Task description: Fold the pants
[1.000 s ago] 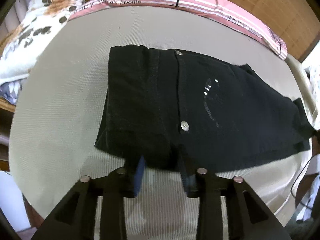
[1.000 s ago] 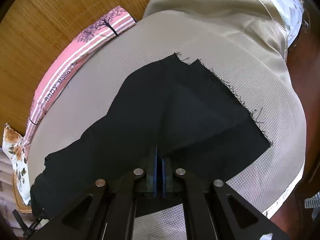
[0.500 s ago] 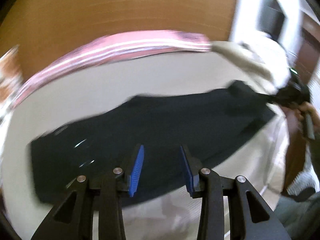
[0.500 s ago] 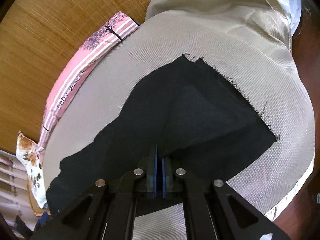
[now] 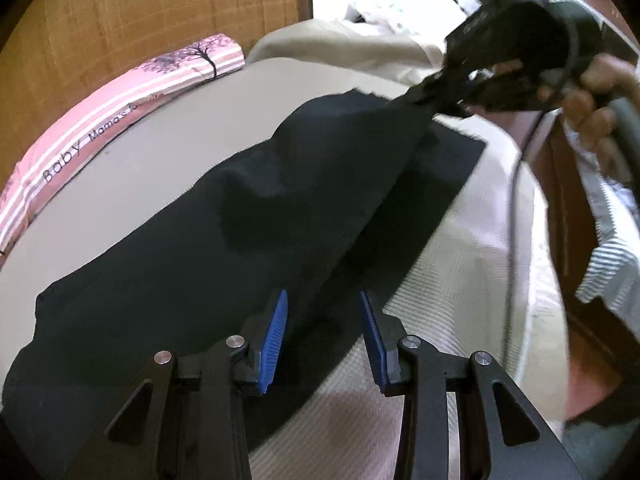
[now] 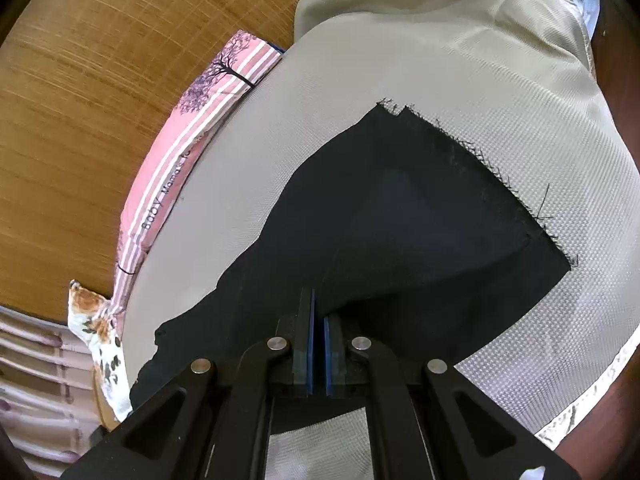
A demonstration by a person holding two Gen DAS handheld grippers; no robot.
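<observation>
The black pants (image 5: 240, 220) lie lengthwise on the beige bed cover (image 5: 160, 152). My left gripper (image 5: 325, 336) hovers open over the near edge of the pants, with nothing pinched between its blue pads (image 5: 276, 332). At the upper right of the left wrist view, a person's hand (image 5: 592, 108) holds my right gripper (image 5: 424, 94), which is shut on the leg end and lifts a fold of it off the bed. In the right wrist view the right gripper (image 6: 316, 320) clamps black cloth, and the frayed hem (image 6: 480, 160) of the pants (image 6: 400, 220) lies flat beyond it.
A pink striped cushion (image 5: 120, 120) runs along the far side of the bed against a wooden wall (image 5: 140, 20). A floral pillow (image 6: 96, 320) sits at one end. Crumpled beige bedding (image 6: 440, 20) is piled at the other end. The bed's edge (image 5: 532, 240) drops off at the right.
My left gripper has left the buttoned waist end and swung along the pants toward the leg end, rolling as it went. The right gripper has kept its grip and barely moved.
</observation>
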